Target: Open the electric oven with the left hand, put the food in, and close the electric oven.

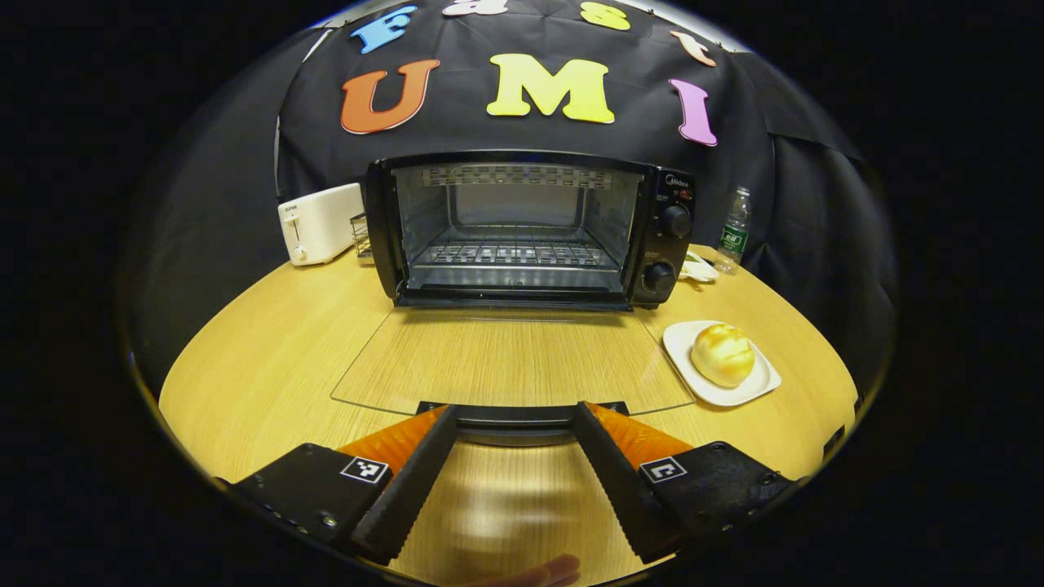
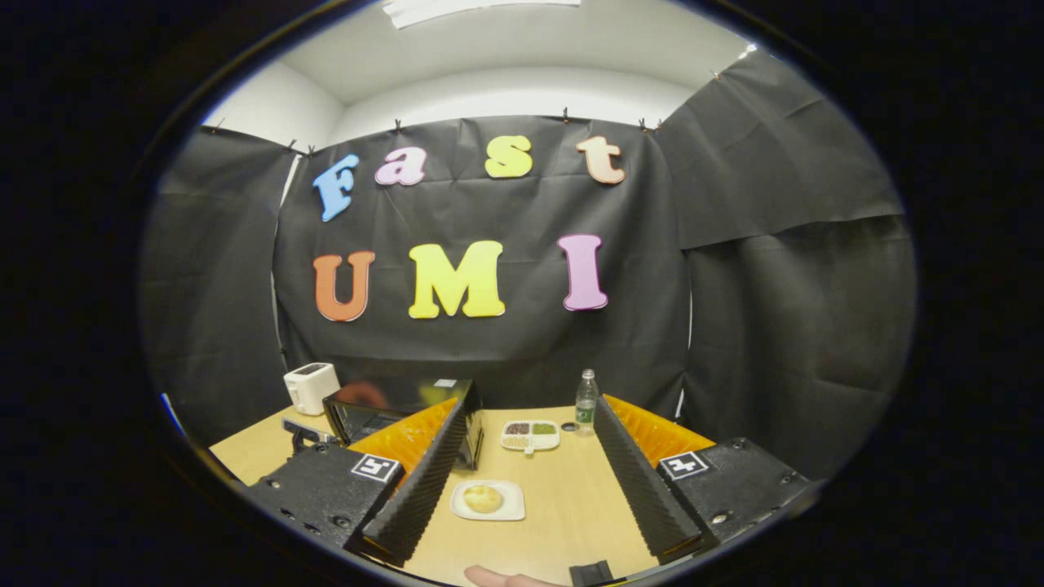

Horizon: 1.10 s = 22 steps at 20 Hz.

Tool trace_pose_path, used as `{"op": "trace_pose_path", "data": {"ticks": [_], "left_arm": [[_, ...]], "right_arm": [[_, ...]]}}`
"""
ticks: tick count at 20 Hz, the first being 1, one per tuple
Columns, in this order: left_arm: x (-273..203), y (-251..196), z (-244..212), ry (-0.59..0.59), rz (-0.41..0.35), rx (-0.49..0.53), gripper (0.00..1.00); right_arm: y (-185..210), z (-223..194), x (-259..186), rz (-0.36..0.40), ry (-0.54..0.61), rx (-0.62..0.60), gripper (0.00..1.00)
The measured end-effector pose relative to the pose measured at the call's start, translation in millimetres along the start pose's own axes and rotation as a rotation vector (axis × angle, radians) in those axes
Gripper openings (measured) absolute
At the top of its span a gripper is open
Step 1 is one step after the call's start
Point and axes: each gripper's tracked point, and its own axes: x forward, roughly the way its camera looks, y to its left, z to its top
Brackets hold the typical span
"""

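The black electric oven (image 1: 522,228) stands open at the back of the round wooden table, its wire rack bare. Its glass door (image 1: 506,359) lies flat toward me, and the door handle (image 1: 514,424) sits right at the tips of my left gripper (image 1: 515,412), which is open and spread wide. A bread bun (image 1: 723,355) rests on a white plate (image 1: 681,342) to the right of the door. In the right gripper view, my right gripper (image 2: 534,399) is open and held above the table. The bun (image 2: 483,497) shows low between its fingers, with the oven (image 2: 383,412) behind the left one.
A white toaster (image 1: 320,222) stands left of the oven, a water bottle (image 1: 736,230) and a small dish (image 1: 700,269) to its right. The right gripper view shows a compartment dish (image 2: 530,434) near the bottle (image 2: 586,401). Black cloth walls close the booth.
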Motion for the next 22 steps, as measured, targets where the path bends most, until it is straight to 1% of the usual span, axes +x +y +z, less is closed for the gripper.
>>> {"op": "trace_pose_path", "data": {"ticks": [2, 3, 4, 5, 6, 9, 10, 11, 12, 13, 14, 16, 19, 20, 21, 22], "left_arm": [[-3, 1, 8, -0.027, -0.002, 0.009, 0.95], [-7, 6, 11, -0.032, 0.006, 0.004, 0.95], [-12, 9, 17, -0.039, 0.005, -0.008, 0.95], [-20, 9, 25, -0.059, -0.007, -0.024, 0.95], [-30, 12, 36, -0.081, -0.012, -0.037, 0.95], [-70, 26, 81, -0.179, -0.008, -0.047, 0.95], [-87, 29, 100, -0.219, -0.009, -0.052, 0.95], [-103, 33, 119, -0.258, -0.006, -0.055, 0.95], [-120, 38, 137, -0.296, 0.0, -0.049, 0.94], [-138, 42, 154, -0.341, 0.007, -0.033, 0.94], [-155, 47, 170, -0.382, 0.02, -0.018, 0.94], [-187, 57, 195, -0.435, 0.047, -0.009, 0.94], [-222, 61, 230, -0.517, 0.047, -0.015, 0.94], [-233, 64, 239, -0.545, 0.053, -0.014, 0.94], [-244, 69, 247, -0.576, 0.061, -0.014, 0.94], [-253, 70, 255, -0.596, 0.063, -0.014, 0.94]], "right_arm": [[1, 3, -2, 0.001, -0.005, 0.002, 0.95], [2, 4, -2, 0.003, -0.007, 0.004, 1.0], [3, 4, -2, 0.002, -0.009, 0.004, 1.0], [3, 5, -1, 0.003, -0.011, 0.003, 0.94], [5, 5, -1, 0.012, -0.012, 0.004, 1.0], [14, -2, 6, 0.053, -0.009, 0.013, 1.0], [16, -5, 10, 0.065, -0.002, 0.011, 0.95], [17, -10, 14, 0.07, 0.007, 0.007, 1.0], [18, -14, 20, 0.072, 0.015, 0.001, 1.0], [20, -18, 26, 0.076, 0.021, -0.01, 0.94], [22, -23, 32, 0.08, 0.027, -0.026, 0.94], [24, -34, 43, 0.078, 0.034, -0.047, 0.95], [32, -69, 68, 0.077, 0.067, -0.07, 0.95], [37, -85, 79, 0.082, 0.088, -0.081, 1.0], [42, -105, 90, 0.086, 0.117, -0.091, 0.95], [46, -121, 101, 0.088, 0.141, -0.095, 0.95]]}}
